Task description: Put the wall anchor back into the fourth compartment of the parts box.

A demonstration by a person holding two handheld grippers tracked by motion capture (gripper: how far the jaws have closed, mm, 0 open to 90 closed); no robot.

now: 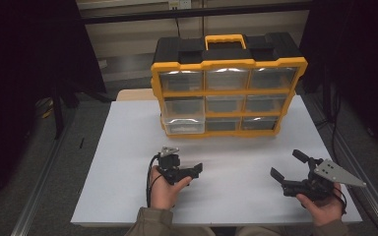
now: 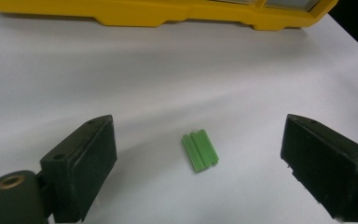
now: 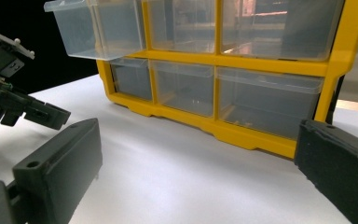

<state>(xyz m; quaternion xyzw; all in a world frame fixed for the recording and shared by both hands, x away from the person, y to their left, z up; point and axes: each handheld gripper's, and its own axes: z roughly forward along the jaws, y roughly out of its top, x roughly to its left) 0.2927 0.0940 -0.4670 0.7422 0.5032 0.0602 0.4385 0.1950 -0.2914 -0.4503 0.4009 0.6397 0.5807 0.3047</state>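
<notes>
Item: green clip, flat on the white surface, between your left hand-held gripper's spread jaws, untouched. Right hand-held gripper spread, empty, at 3 o'clock. Step: approach. Next: lower, pinch, carry toward open drawer.

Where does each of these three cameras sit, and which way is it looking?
High view: above the person's side, looking down on the table and yellow organizer; both hands hold the left gripper and right gripper.
Left gripper view: behind open jaws, facing a green piece on the table.
Right gripper view: behind open jaws, facing the organizer's pulled-out drawer.
All share the organizer.
</notes>
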